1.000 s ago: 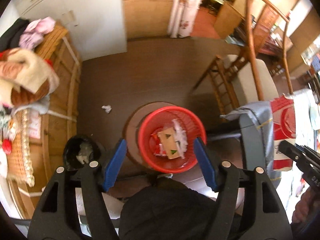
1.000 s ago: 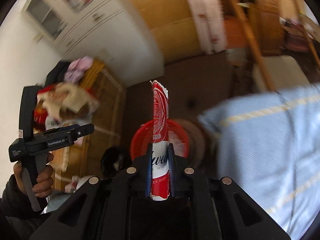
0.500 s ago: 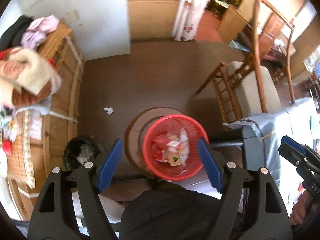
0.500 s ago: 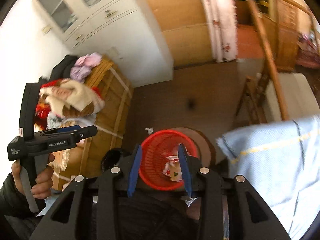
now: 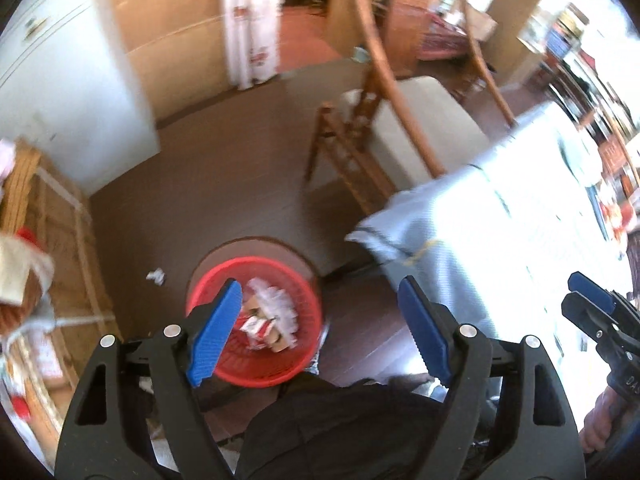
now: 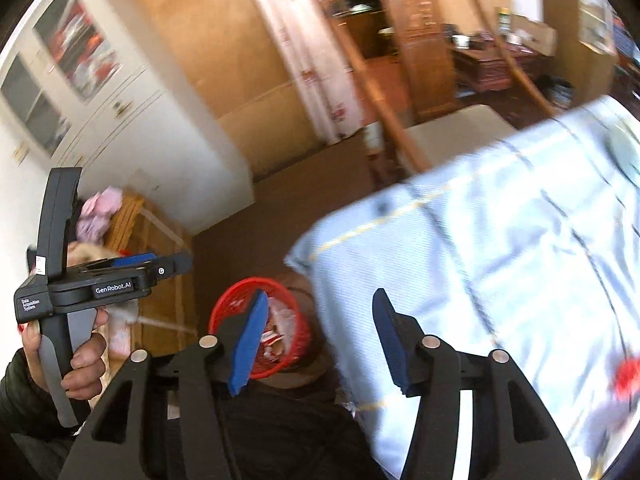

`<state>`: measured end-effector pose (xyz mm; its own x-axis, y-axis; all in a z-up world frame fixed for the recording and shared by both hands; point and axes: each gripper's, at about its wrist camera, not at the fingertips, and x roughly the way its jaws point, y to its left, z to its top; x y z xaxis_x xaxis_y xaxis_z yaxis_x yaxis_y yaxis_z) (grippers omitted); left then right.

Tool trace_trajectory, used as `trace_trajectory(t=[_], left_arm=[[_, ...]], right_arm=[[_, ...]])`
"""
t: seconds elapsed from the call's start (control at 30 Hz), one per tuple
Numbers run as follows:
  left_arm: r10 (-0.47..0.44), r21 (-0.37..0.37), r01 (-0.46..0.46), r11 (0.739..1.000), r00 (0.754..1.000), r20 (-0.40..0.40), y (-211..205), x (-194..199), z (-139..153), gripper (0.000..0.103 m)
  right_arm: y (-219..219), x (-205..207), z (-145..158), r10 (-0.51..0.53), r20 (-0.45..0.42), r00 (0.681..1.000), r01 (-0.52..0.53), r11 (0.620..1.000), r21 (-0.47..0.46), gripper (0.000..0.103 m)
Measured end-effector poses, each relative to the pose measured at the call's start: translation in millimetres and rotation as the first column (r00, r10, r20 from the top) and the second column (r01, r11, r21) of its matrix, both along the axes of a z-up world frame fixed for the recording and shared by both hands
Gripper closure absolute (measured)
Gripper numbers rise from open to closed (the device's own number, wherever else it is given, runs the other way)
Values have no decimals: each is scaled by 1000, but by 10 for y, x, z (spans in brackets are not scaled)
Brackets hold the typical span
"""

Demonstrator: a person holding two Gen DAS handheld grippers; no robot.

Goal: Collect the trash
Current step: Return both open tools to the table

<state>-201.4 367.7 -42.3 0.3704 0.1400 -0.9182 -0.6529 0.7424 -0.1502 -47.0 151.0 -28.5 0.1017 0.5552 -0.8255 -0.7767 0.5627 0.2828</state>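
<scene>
A red mesh basket (image 5: 248, 380) stands on a round wooden stand on the dark floor, below and left of my left gripper (image 5: 320, 326). A crushed red-and-white can (image 5: 256, 326) lies in it among white wrappers (image 5: 274, 300). The left gripper's jaws are opening, and there is nothing between its blue pads (image 5: 218, 332). My right gripper (image 6: 320, 342) hangs above the basket (image 6: 240, 285) and the table corner. Its jaws are also opening, and nothing is held. A crumpled paper scrap (image 5: 156, 276) lies on the floor left of the basket.
A table under a pale blue cloth (image 5: 500, 240) fills the right side, with something red and blurred (image 6: 628, 376) on it. A wooden chair (image 5: 380, 132) stands beyond it. Wooden crates with clothes (image 6: 132, 232) line the left wall. A hand (image 6: 80, 360) holds the left tool.
The right gripper let go of the red-and-white can, which now lies in the basket, and its jaws spread wide. Both views swung right toward the table, and the left jaws widened.
</scene>
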Motion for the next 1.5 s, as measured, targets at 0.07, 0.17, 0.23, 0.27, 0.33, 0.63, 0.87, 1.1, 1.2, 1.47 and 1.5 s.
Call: trace_trajectory(t=[0.07,0.17,0.23,0.27,0.33,0.63,0.87,1.1,1.2,1.47,1.5], left_arm=[[-66,2,66,998,998,6,-137,208,17,23],[-175,12,175,985,984,16,-392,540,59,19],[-258,25,257,966,966,20,-618,758,89,17],[-290,29,290,957,957,19,-711,851,98,15],[-355,34,355,934,935,19,-905,1019,103,13],[-623,48,622,782,782,12,-1920,1593,89,11],[-756,44,756,653,654,-12,-2723,1928,7,9],[-836,25,837,547,548,-27,-3328,2230,-83,9],[-863,25,863,505,505,-29,-3532,2332,-105,9],[-897,2,898,440,439,-43,-3928,2624,-252,9],[-899,-4,900,436,436,-45,-3960,2658,-273,9]], right_arm=[[-277,82,48,-86,12,996,85,996,11,42],[-639,138,104,-197,28,980,196,980,24,31],[-950,175,137,-285,35,958,284,958,34,24],[-1129,184,150,-337,38,941,335,941,37,23],[-1380,178,163,-408,41,912,406,913,42,21],[-2530,27,145,-700,19,714,697,713,75,14],[-3195,-124,77,-825,17,565,821,565,84,11],[-3675,-240,44,-901,13,434,897,433,84,11],[-3823,-291,28,-922,17,387,919,387,79,11],[-4116,-347,-33,-957,13,289,956,289,51,11],[-4148,-338,-37,-960,15,281,958,281,46,11]])
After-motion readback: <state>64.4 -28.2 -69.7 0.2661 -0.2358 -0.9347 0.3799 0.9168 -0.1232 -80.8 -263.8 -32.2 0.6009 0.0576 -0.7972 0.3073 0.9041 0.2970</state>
